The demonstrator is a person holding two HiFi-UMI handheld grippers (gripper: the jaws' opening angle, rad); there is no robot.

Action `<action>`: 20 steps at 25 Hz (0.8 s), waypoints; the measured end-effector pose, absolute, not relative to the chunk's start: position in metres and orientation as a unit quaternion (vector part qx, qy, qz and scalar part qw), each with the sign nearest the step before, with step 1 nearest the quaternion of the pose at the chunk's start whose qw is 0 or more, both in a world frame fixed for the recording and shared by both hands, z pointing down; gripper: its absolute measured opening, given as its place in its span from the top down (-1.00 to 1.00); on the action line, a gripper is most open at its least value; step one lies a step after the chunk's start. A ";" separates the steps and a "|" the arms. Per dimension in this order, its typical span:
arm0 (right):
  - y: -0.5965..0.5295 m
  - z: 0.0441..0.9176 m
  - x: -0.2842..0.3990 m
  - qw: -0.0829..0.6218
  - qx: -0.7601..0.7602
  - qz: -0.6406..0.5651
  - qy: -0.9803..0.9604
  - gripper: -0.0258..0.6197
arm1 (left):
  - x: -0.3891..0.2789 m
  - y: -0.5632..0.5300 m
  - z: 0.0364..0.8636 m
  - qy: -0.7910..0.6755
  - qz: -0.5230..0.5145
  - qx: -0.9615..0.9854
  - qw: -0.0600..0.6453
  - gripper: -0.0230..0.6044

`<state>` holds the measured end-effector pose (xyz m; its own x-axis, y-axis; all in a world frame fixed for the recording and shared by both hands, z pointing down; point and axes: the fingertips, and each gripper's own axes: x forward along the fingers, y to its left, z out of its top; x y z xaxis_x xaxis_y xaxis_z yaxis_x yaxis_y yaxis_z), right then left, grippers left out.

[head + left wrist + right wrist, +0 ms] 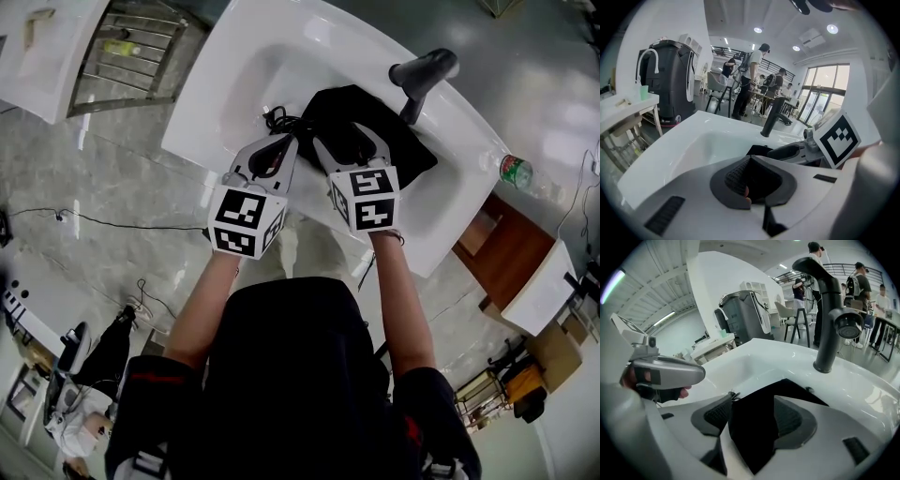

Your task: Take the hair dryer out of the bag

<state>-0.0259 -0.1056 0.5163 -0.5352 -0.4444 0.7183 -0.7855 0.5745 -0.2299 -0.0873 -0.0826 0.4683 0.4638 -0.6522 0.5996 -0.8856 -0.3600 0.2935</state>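
A black bag (380, 122) lies in the white sink basin (272, 56); the right gripper view shows its dark cloth (754, 432) filling the space under the jaws. A black cord (277, 118) curls out at the bag's left edge. No hair dryer body shows. My right gripper (349, 141) hangs open just over the bag, jaws wide apart, pads (790, 416) touching nothing. My left gripper (284, 142) is shut and empty beside the cord, at the bag's left; its jaws (751, 180) meet in the left gripper view.
A black faucet (422, 75) stands on the sink's far right rim, behind the bag. A green-labelled bottle (516, 171) sits on the counter's right end above a wooden cabinet (506, 248). A metal rack (131, 56) is at the far left. People stand in the background.
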 end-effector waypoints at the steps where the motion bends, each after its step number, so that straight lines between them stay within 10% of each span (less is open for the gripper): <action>1: -0.107 0.518 -0.027 0.312 0.370 0.276 -0.831 0.09 | -0.089 -0.083 0.469 -0.481 0.195 0.800 0.301 0.89; 20: -0.113 0.565 -0.044 0.394 0.359 0.276 -0.800 0.08 | -0.110 -0.083 0.484 -0.497 0.199 0.783 0.317 0.89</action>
